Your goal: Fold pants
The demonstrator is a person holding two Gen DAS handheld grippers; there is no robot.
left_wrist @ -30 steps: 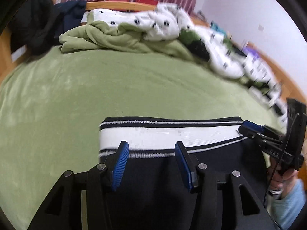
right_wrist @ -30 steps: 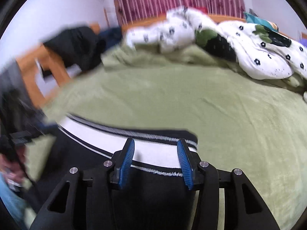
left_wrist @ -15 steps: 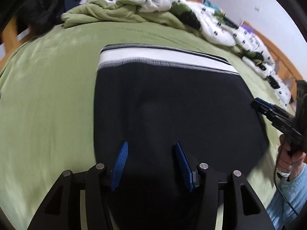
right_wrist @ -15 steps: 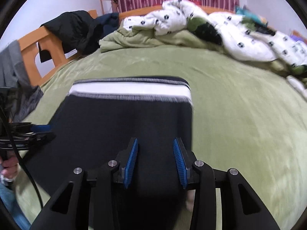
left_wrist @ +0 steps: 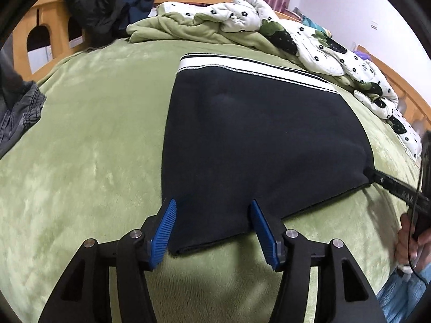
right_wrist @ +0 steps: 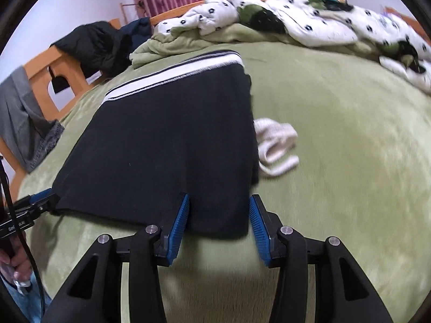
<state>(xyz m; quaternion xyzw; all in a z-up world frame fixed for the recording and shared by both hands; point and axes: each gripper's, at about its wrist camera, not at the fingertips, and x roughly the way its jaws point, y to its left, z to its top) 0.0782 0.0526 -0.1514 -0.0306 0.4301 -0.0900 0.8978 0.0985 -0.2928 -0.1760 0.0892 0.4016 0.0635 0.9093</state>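
Black pants [left_wrist: 256,134] with a white, black-striped waistband [left_wrist: 242,66] lie flat and folded on the green bed cover [left_wrist: 80,148], waistband at the far end. My left gripper [left_wrist: 212,226] is at their near left corner, jaws opening, with the corner lying between the blue pads [left_wrist: 164,226] untouched. In the right wrist view the pants [right_wrist: 167,140] run away from my right gripper [right_wrist: 218,215], which straddles the near right corner, jaws opening, pads clear of the cloth. Each gripper shows in the other's view: the right gripper [left_wrist: 373,175] and the left gripper [right_wrist: 49,196] at the pants' near corners.
A small white cloth [right_wrist: 277,145] lies against the pants' right edge. A rumpled flowered quilt [left_wrist: 323,43] and green blanket [left_wrist: 175,27] are piled at the far side. A dark jacket [left_wrist: 91,8] hangs on the wooden bed frame; a grey garment [left_wrist: 18,113] is at the left.
Both grippers have drawn back from the waistband along the pants to their near edge. The jaws of both stand wider than before.
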